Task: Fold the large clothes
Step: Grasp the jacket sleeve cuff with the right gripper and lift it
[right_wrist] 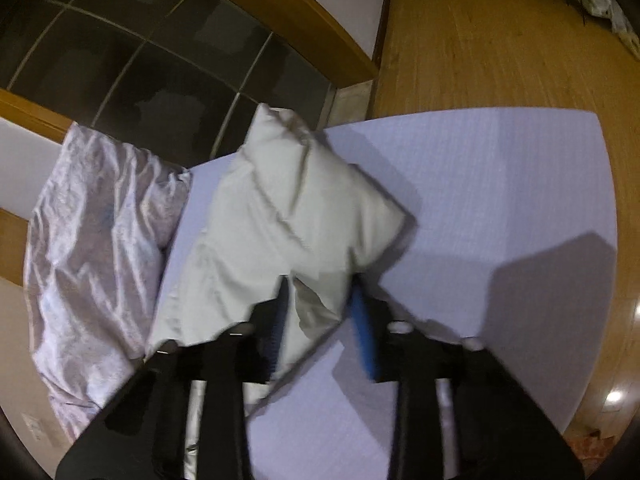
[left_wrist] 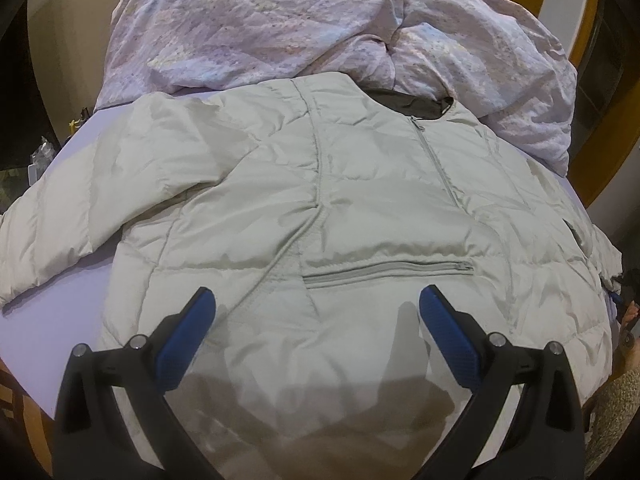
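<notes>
Left wrist: left tool (left_wrist: pixel 318 300) released over jacket (left_wrist: pixel 320 200) | right tool (right_wrist: pixel 320 292) clenched on sleeve (right_wrist: pixel 304 208) (blurry)

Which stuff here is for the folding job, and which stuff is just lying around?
For the job:
- puffy pale jacket, spread out on the bed sheet
- jacket sleeve, pinched in the right gripper
- left gripper, open above the jacket

Just lying around:
- crumpled quilt behind the jacket
- wooden floor
- dark tiled floor
</notes>
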Available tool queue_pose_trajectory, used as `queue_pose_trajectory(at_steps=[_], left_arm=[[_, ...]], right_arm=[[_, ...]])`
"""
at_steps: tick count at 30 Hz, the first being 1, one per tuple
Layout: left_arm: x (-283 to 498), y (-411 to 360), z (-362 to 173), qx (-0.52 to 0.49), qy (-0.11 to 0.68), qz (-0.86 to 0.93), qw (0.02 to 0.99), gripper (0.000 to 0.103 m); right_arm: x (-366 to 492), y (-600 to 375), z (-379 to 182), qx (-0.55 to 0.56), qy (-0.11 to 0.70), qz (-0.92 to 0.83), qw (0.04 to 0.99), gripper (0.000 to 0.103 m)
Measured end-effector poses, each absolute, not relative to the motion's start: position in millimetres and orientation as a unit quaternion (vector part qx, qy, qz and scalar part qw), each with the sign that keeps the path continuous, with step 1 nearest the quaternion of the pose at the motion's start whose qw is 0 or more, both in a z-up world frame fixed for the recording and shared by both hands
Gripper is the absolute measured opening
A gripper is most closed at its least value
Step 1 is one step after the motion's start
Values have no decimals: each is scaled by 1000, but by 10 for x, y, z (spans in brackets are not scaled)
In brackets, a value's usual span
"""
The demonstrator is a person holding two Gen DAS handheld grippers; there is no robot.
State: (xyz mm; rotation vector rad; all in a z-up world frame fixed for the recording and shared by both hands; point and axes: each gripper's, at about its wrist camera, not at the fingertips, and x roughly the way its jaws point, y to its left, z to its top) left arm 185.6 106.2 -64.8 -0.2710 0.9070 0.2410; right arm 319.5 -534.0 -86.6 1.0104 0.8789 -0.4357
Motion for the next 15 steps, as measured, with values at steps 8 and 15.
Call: queue_pose_trajectory(at_steps=[8, 15], left_arm=[[1834, 1231, -664, -125, 428, 147, 883, 101], [1773, 1342, -648, -107, 412, 177, 887, 101]], right_arm=[[3408, -5152, -453, 367, 378, -177, 831, 8], [3693, -4386, 227, 273, 357, -74, 890, 8]])
